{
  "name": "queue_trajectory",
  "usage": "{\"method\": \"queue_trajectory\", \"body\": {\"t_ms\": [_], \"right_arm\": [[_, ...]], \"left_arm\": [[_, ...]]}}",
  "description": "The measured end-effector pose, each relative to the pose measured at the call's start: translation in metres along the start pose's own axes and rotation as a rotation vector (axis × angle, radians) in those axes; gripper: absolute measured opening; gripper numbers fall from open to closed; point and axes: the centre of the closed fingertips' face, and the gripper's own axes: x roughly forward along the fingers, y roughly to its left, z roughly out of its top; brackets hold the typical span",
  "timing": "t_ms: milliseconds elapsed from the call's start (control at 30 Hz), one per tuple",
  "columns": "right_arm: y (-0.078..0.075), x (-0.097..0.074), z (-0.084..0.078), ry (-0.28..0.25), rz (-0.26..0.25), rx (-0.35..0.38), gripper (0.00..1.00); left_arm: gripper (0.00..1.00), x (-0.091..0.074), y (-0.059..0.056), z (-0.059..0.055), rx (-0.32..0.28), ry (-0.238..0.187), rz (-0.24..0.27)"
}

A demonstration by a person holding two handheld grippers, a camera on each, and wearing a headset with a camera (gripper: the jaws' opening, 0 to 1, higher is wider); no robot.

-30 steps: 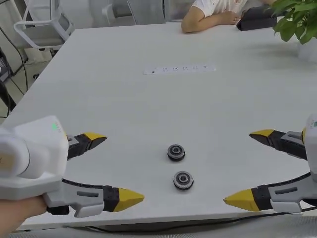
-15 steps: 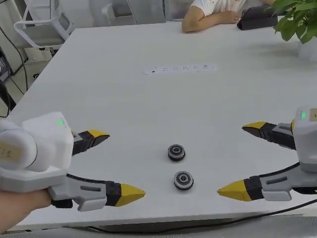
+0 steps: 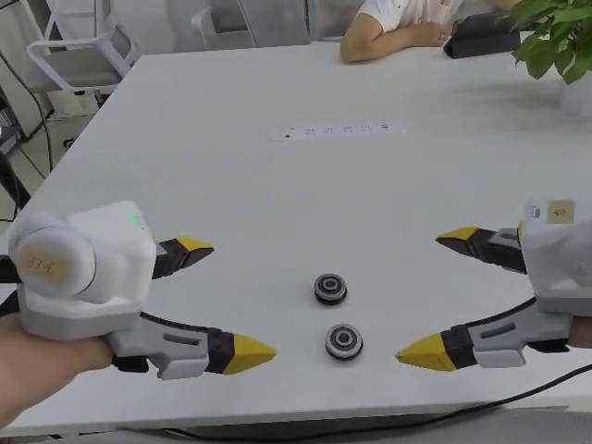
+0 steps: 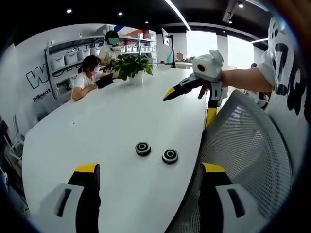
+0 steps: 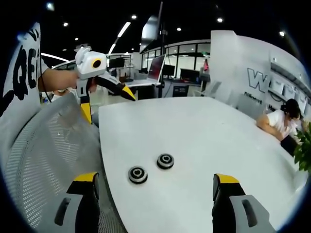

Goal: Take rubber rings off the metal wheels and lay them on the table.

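Left gripper [image 3: 231, 298]: jaws stood wide apart with nothing between them. Its yellow tips pointed right across the table [image 3: 277, 185], one tip near the front edge and the other further in. A hand [image 3: 37, 375] held it at the lower left of the head view.

Right gripper [image 3: 424, 296]: equally wide and empty, tips pointed left, a mirror of the first. The two faced each other well apart, and both wheels lay in the gap between them.

Near wheel [image 3: 343, 341] lay flat on the table, roughly level with the two front jaw tips and clear of both. Far wheel [image 3: 330, 289] lay just behind it, close but not touching. Neither gripper touched either wheel. The rubber rings [image 3: 327, 341] showed as dark bands round the metal hubs and were on the wheels.

In the left gripper view the pair sat ahead between that gripper's own jaws. The right gripper was raised beyond them over the table edge, and a mesh chair back [image 4: 248, 145] ran along the right. In the right gripper view the wheels again sat between the jaws, and the left gripper was held up at upper left.

Further out, a white power strip [image 3: 338, 129] lay mid-table. At the far end a seated person [image 3: 398, 23] leaned an arm on the table, with a dark object [image 3: 481, 37] beside. A green plant [image 3: 555, 37] stood at the far right corner, and a white chair [image 3: 83, 46] off the far left corner. A dark cable [image 3: 518, 396] ran along the front edge under the right gripper.
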Motion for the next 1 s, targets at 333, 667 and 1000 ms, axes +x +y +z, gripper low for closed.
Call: {"method": "queue_trajectory", "body": {"t_ms": [333, 667, 1000], "right_arm": [[-0.002, 0.009, 0.001, -0.022, 0.028, -0.025, 0.94], [-0.007, 0.022, 0.001, -0.035, 0.044, -0.042, 0.88], [-0.001, 0.038, -0.014, 0.014, 0.096, -0.054, 0.89]], "left_arm": [[0.82, 0.014, 0.005, -0.003, -0.003, 0.011, -0.019], [0.81, 0.026, 0.008, -0.005, 0.02, 0.027, -0.036], [0.8, 0.037, 0.01, -0.009, 0.028, 0.045, -0.063]]}}
